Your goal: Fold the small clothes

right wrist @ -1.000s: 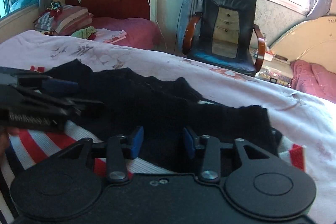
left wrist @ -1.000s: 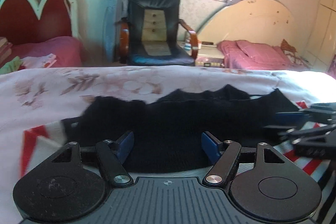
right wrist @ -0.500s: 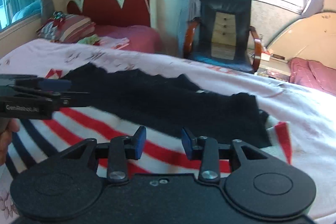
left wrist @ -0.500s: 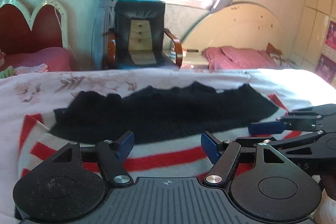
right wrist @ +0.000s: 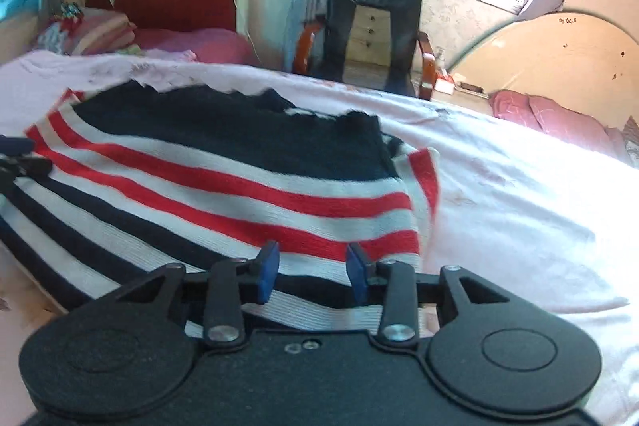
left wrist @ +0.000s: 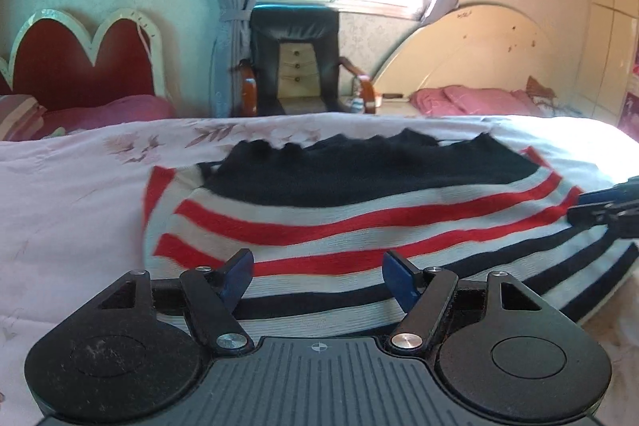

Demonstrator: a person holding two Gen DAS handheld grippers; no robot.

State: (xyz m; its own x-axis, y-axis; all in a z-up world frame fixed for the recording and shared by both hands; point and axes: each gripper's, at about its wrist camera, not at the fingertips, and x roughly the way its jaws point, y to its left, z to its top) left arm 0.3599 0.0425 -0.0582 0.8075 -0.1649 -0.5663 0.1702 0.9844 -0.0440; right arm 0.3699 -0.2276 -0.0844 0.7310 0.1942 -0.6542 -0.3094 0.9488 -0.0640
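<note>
Our striped sweater (left wrist: pixel 359 226) lies flat on the bed (left wrist: pixel 72 210), its dark upper part away from us and the red, white and navy stripes running across, so the nearest edge is easy to reach for a fold. We hold the left hand-held gripper (left wrist: pixel 317 278) over that near edge with its jaws well apart and nothing pinched. The right hand-held gripper (right wrist: pixel 311 270) hangs over the same edge nearer the sweater's side, jaws narrower but parted, gripping no cloth.
</note>
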